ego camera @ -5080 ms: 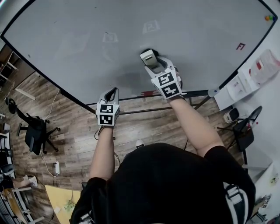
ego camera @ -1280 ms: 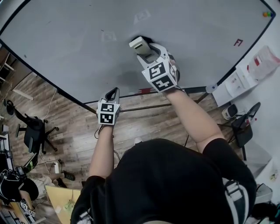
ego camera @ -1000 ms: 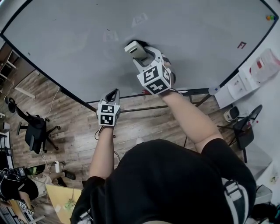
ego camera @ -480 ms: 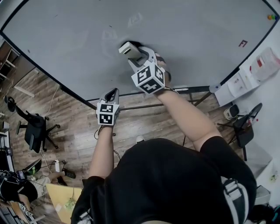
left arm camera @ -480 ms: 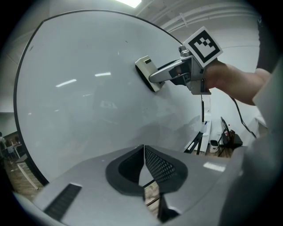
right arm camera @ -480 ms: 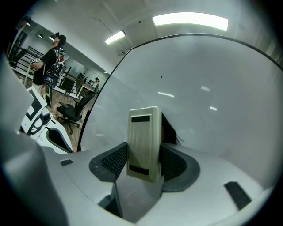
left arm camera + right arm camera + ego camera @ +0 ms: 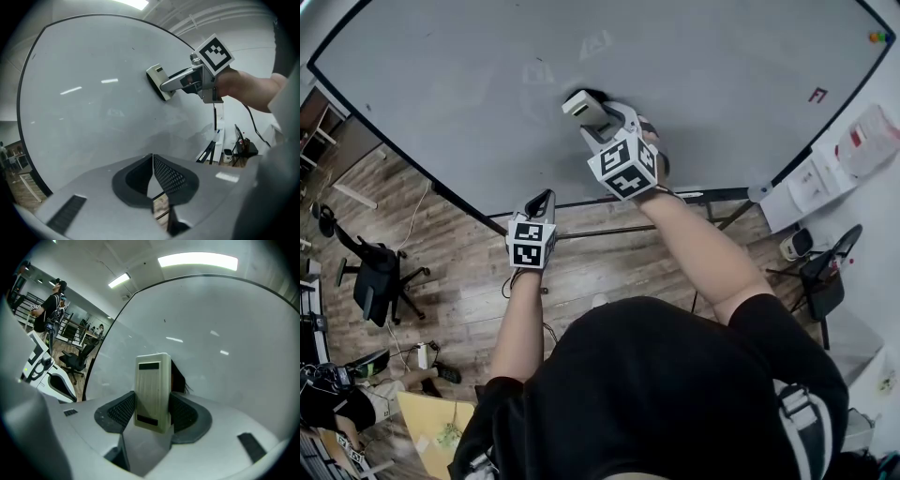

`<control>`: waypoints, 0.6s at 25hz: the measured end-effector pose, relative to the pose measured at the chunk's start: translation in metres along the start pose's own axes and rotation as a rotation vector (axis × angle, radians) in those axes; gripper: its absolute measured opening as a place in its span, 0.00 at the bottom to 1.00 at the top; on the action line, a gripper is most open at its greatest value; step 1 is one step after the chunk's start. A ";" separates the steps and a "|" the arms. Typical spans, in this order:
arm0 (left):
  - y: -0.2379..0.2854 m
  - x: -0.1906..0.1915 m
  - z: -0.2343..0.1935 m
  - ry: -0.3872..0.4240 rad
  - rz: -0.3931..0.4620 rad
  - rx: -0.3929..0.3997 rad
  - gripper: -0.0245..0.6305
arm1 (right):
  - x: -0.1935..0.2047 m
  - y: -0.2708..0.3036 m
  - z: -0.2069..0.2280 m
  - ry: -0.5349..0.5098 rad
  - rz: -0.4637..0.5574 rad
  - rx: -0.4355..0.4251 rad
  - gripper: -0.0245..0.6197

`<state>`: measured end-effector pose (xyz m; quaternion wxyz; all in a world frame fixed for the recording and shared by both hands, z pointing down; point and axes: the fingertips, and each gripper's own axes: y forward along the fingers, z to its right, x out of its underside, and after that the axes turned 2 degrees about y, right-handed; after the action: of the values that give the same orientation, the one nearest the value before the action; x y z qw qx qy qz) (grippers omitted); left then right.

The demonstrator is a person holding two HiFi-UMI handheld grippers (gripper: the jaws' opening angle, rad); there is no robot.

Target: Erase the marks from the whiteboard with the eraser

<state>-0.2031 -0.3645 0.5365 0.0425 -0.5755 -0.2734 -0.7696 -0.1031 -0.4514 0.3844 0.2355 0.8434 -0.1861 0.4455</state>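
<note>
The whiteboard (image 7: 441, 103) fills the top of the head view. A cream eraser (image 7: 584, 105) is pressed flat against it, and my right gripper (image 7: 598, 114) is shut on that eraser. The right gripper view shows the eraser (image 7: 152, 390) upright between the jaws, its dark felt against the board. Two faint grey marks (image 7: 539, 73) sit just left of and above the eraser, and a small red mark (image 7: 817, 95) is far right. My left gripper (image 7: 542, 197) hangs below the board's lower edge, shut and empty. From the left gripper view the eraser (image 7: 158, 80) shows on the board.
A marker ledge (image 7: 712, 197) runs under the board's lower edge. Coloured magnets (image 7: 878, 37) sit at the board's top right corner. An office chair (image 7: 375, 281) stands on the wood floor at left, and white equipment (image 7: 825, 169) at right. A person (image 7: 49, 305) stands far off.
My right gripper has carried the eraser up and left across the board, then slightly back to the right in the last half second. The left gripper has stayed put.
</note>
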 end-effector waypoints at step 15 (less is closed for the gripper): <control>0.007 -0.024 0.039 0.027 0.030 0.044 0.06 | 0.049 -0.045 0.072 0.046 -0.065 0.093 0.40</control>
<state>-0.1588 -0.3587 0.5244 0.0706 -0.5681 -0.2810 -0.7703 -0.0054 -0.4608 0.3799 0.2146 0.8486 -0.1322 0.4651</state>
